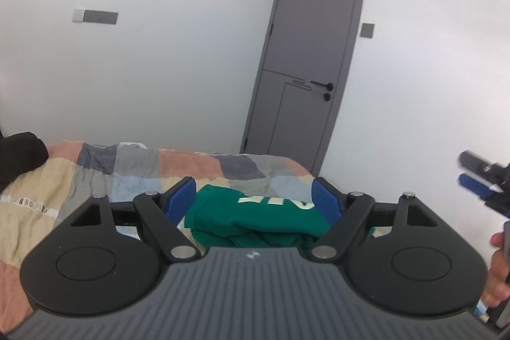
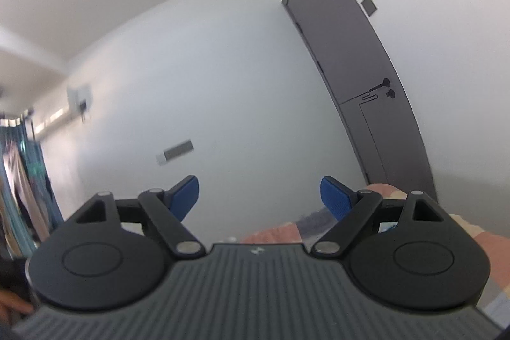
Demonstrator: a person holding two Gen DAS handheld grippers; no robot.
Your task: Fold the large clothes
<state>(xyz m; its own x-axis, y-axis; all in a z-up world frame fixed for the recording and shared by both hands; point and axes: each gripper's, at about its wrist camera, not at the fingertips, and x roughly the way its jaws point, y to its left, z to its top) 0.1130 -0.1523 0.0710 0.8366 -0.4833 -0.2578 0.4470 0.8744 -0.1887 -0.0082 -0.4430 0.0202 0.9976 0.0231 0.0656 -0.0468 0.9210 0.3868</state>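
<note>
A green garment with white lettering (image 1: 255, 217) lies bunched and partly folded on the patchwork bedspread (image 1: 127, 171). My left gripper (image 1: 255, 196) is open, its blue pads on either side of the garment and above it, holding nothing. My right gripper (image 2: 259, 195) is open and empty, raised and tilted up toward the wall; it also shows at the right edge of the left wrist view (image 1: 478, 180). The garment does not show in the right wrist view.
A grey door (image 1: 312, 53) stands in the white wall behind the bed. A black garment (image 1: 19, 158) lies at the bed's left edge. Curtains and hanging clothes (image 2: 22, 180) are at the far left of the right wrist view. The bedspread's corner (image 2: 287, 231) shows there too.
</note>
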